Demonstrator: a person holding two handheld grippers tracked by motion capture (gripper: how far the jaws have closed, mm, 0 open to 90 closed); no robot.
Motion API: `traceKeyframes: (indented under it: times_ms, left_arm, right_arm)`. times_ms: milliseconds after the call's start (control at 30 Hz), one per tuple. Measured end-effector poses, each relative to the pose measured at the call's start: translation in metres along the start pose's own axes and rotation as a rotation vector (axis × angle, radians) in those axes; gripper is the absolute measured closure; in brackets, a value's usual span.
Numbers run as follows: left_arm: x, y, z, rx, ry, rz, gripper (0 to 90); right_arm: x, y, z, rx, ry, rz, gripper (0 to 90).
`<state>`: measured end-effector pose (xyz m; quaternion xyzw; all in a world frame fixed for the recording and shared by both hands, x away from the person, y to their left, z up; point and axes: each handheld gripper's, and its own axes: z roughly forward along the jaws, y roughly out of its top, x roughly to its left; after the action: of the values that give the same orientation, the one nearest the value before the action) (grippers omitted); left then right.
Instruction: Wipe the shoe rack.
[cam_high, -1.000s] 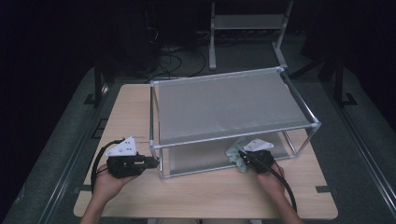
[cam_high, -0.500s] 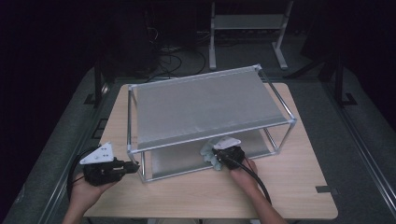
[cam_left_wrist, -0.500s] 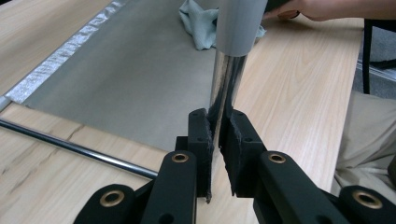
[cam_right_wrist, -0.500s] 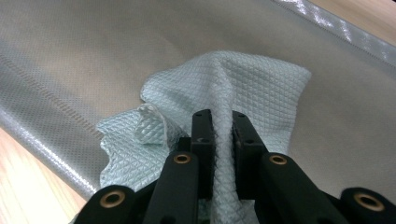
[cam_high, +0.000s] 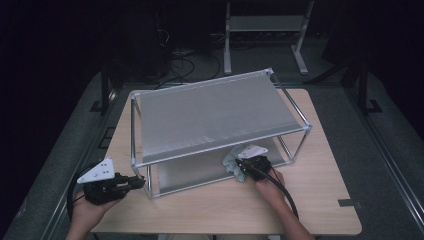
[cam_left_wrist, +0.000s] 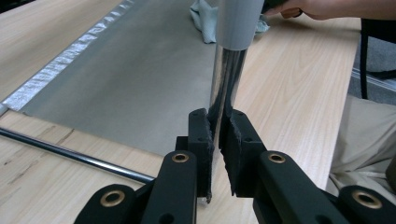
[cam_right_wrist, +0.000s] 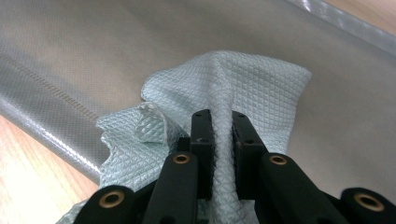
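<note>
On the wooden table (cam_high: 300, 200), the rack (cam_high: 215, 117) has swung leftward; left gripper (cam_left_wrist: 215, 140) clamps its corner post (cam_left_wrist: 226, 84), right gripper (cam_right_wrist: 219, 135) pinches the cloth (cam_right_wrist: 224, 88) against the lower shelf (cam_right_wrist: 93, 46), so wiping appears underway.

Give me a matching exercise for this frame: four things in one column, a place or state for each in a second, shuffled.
1. left gripper
2. right gripper
3. cloth
4. rack's top shelf

A. lies on the rack's bottom shelf
B. shut on the rack's chrome corner post
C. bare
D. shut on the cloth

Pairs: 1-B, 2-D, 3-A, 4-C
</note>
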<state>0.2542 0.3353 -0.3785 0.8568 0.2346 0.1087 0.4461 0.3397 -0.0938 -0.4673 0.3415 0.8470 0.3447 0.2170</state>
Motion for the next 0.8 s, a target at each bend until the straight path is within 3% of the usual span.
traceKeyframes:
  times_ms: [100,167,233,367,433,500,600,700,800]
  left_arm:
    - [0.000,0.000,0.000,0.000,-0.001,-0.003,81.4]
    - [0.001,-0.001,-0.001,-0.002,0.001,-0.003,81.5]
    - [0.001,-0.001,-0.001,-0.003,0.000,-0.006,81.4]
    - [0.001,-0.001,-0.001,-0.006,-0.003,-0.008,81.4]
    - [0.001,-0.001,-0.001,-0.006,-0.003,-0.007,81.4]
    - [0.002,-0.001,-0.001,-0.006,0.002,-0.008,81.3]
    - [0.002,-0.001,-0.001,-0.003,0.006,-0.008,81.4]
    - [0.003,-0.002,-0.003,-0.001,0.014,-0.010,81.4]
    - [0.004,-0.003,-0.004,-0.004,0.015,-0.013,81.4]
  right_arm:
    - [0.004,0.001,0.000,-0.008,0.027,0.015,81.4]
    - [0.011,0.003,0.001,-0.022,0.035,-0.030,81.4]
    - [0.011,0.002,0.000,-0.020,0.037,-0.040,81.4]
    - [-0.017,-0.012,-0.009,-0.016,-0.031,-0.004,81.3]
    - [-0.031,-0.020,-0.016,0.015,-0.073,0.058,81.4]
    - [-0.036,-0.022,-0.019,0.016,-0.074,0.096,81.3]
    - [-0.024,-0.016,-0.013,0.007,-0.048,0.073,81.3]
    - [-0.008,-0.007,-0.004,-0.010,-0.023,-0.015,81.3]
    - [-0.011,-0.008,-0.006,-0.008,-0.018,-0.003,81.3]
